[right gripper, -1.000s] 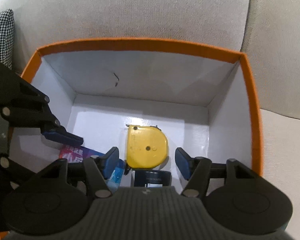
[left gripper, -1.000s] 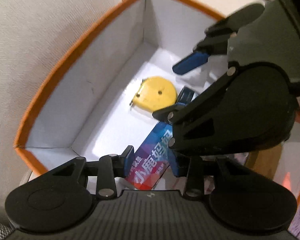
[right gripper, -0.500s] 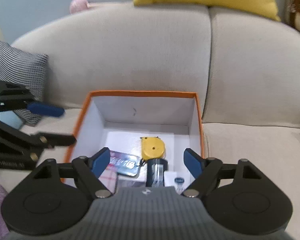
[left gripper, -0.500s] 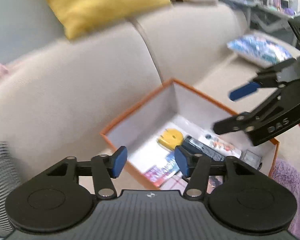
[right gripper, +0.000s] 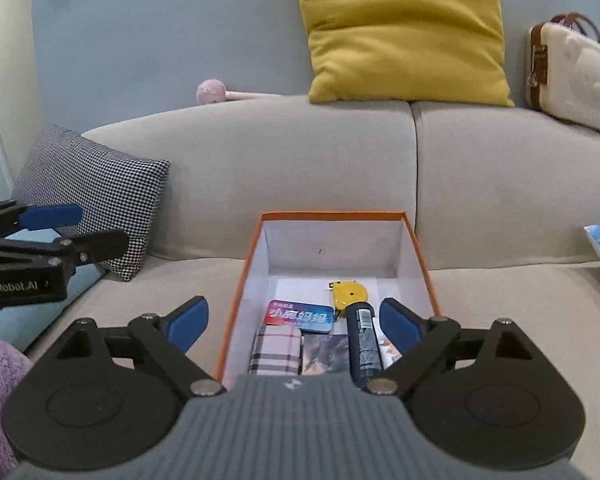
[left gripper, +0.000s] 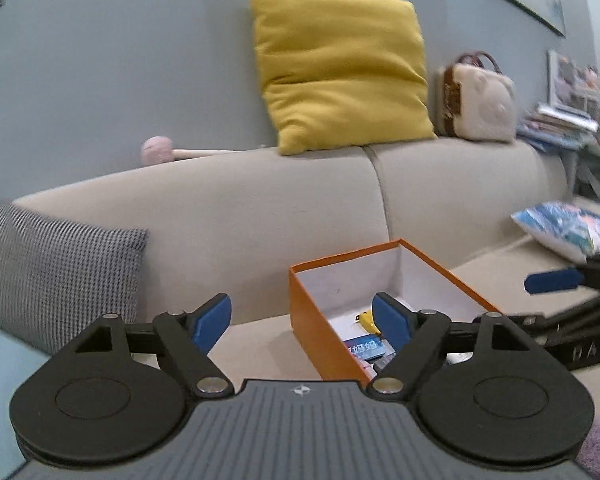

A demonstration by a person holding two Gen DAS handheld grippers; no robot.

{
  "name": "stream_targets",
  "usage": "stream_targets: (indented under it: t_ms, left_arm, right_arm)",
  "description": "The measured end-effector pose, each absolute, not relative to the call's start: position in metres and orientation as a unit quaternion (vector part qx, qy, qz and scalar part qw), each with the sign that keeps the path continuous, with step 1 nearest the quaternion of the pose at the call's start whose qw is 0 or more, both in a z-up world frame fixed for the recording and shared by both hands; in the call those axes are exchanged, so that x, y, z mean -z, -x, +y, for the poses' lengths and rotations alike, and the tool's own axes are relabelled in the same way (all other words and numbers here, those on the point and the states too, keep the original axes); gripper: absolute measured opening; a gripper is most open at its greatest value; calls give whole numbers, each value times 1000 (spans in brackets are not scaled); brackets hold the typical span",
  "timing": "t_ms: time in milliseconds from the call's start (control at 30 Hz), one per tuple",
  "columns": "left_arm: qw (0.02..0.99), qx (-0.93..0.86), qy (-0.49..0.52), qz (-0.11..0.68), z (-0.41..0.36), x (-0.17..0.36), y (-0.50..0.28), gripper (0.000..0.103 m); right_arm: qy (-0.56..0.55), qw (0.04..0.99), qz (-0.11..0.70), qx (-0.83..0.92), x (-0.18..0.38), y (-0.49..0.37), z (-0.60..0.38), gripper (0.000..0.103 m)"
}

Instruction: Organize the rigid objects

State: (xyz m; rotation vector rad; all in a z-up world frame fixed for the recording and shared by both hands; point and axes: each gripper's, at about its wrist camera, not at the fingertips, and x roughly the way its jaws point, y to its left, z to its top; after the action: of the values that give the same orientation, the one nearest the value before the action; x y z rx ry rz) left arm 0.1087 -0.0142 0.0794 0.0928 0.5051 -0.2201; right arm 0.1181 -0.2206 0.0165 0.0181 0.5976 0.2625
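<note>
An orange box with a white lining sits on the sofa seat, its far end close to the backrest, and it serves as the collecting place for the rigid objects. Inside, from the right wrist view, a yellow tape measure lies near the middle, toward the far end. A flat blue-and-red printed pack lies to its left, nearer the box's left wall. A dark cylindrical can lies along the right side, its far end just beside the tape measure. A plaid case and a dark printed card fill the near end. The items lie flat and side by side, which looks like a deliberate packing so that nothing rolls or stacks.

The left tool hangs above the seat by the box's near left corner, its blue pads spread wide with nothing between them; it touches nothing. The right tool hovers over the near end of the box, also spread wide and empty, its pads straddling the box walls without contact that I can see. Both tools sit well above the contents, so I judge the sorting to be at or near its end.

A yellow cushion and a cream handbag rest on the backrest; a houndstooth pillow leans at the sofa's left end.
</note>
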Motion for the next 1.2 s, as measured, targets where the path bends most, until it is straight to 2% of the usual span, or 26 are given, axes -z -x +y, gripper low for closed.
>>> stream_targets:
  t_ms: [167, 267, 833, 1067, 1200]
  left_arm:
    - [964, 80, -41, 251, -7, -71, -92, 94]
    - [962, 70, -29, 260, -4, -65, -84, 94]
    - [938, 59, -18, 342, -22, -5, -73, 95]
    - [928, 60, -32, 366, -25, 9, -73, 95]
    - [925, 57, -31, 375, -23, 9, -74, 95]
  right_arm:
    - [18, 950, 288, -116, -9, -92, -204, 94]
    - [14, 947, 298, -117, -4, -82, -203, 98]
    - [42, 956, 284, -54, 52, -49, -195, 99]
    - [-27, 946, 321, -41, 62, -65, -215, 99]
    - [-19, 944, 328, -33, 64, -67, -212, 99]
